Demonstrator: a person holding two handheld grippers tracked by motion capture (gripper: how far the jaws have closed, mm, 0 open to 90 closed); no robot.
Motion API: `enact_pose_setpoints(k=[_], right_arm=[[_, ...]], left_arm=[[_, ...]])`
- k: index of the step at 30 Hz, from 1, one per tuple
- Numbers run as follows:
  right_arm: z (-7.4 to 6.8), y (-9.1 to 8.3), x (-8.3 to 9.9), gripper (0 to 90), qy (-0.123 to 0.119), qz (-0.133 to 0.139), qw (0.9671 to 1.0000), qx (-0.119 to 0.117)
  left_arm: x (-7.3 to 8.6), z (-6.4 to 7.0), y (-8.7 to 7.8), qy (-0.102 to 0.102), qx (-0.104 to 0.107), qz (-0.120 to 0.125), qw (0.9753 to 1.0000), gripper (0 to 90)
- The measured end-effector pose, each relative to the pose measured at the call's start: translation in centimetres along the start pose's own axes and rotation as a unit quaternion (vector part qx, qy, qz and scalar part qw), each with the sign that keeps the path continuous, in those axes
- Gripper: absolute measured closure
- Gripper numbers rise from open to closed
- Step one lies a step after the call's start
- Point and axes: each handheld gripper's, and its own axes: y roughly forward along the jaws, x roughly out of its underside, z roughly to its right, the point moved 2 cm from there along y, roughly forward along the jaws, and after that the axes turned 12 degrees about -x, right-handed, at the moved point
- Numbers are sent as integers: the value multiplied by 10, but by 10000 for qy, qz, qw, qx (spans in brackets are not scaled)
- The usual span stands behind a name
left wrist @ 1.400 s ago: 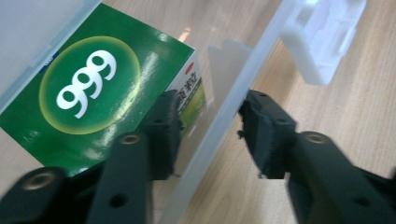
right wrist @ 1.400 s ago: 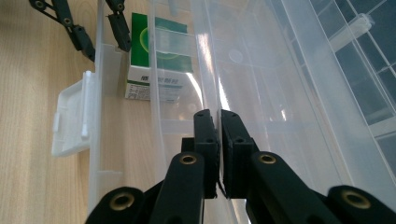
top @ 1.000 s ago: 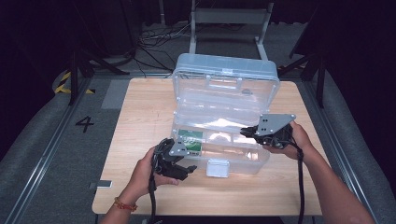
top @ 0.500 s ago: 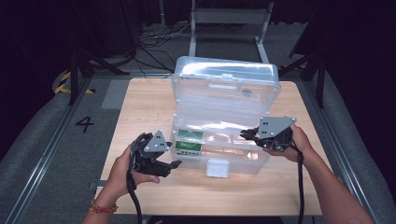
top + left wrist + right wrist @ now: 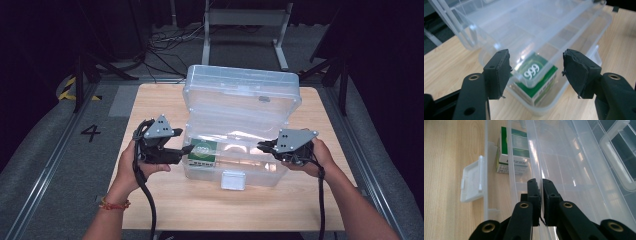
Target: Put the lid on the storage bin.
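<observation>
While two grippers are held at either end of it, one clear plastic storage box [image 5: 235, 160] with its hinged lid [image 5: 242, 97] raised is seen lying on the light wooden tabletop [image 5: 150, 200]. One green and white carton marked 999 [image 5: 536, 77] is counted inside the box, at the end nearest the left gripper [image 5: 184, 141]; in the left gripper view it lies just beyond and between the two black jaws, beneath a clear inner tray [image 5: 554, 37]. The left gripper's jaws are spread wide apart with nothing between them, their tips close to the box wall. The right gripper [image 5: 541, 185] is clamped on the thin clear rim of the inner tray, its two jaws pressed together with only the plastic edge between them. One white latch tab [image 5: 471, 182] is seen hanging open on the front wall, to the left of the right gripper's jaws in its own view, and the carton lies farther along the same wall. Two hands are counted, one on each gripper, with a beaded band on the left wrist. Around the table grey floor is seen, marked with a figure 4 [image 5: 91, 132] beyond the left gripper, and a dark room with cables and one metal stand [image 5: 245, 30] lies behind the box.
</observation>
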Motion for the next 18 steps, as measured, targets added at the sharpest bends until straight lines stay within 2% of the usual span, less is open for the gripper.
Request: enact_pose_setpoints(k=[2, 6, 7, 9, 11, 14, 16, 18], right_arm=[[-1, 0, 1, 862, 6, 22, 10000, 0], [-3, 1, 2, 861, 23, 38, 10000, 20], [-4, 1, 2, 860, 20, 47, 10000, 15], [-6, 2, 3, 859, 17, 64, 10000, 32], [-8, 3, 4, 859, 4, 49, 10000, 35], [-11, 3, 5, 859, -9, 31, 10000, 23], [-12, 3, 5, 859, -9, 20, 10000, 27], [-13, 4, 6, 859, 4, 42, 10000, 4]], left_arm=[[-6, -3, 2, -105, 26, 77, 9999, 404], [-12, -4, 5, -129, -1, 85, 9999, 430], [-13, -5, 7, -124, -113, 75, 9998, 430], [-15, -6, 10, -138, -151, 88, 9998, 475], [-16, -5, 12, -185, -241, 146, 9994, 567], [-18, -5, 12, -123, -286, 174, 9994, 709], [-18, -4, 11, 4, -291, 100, 9995, 774], [-18, -3, 10, 10, -321, 99, 9994, 818]])
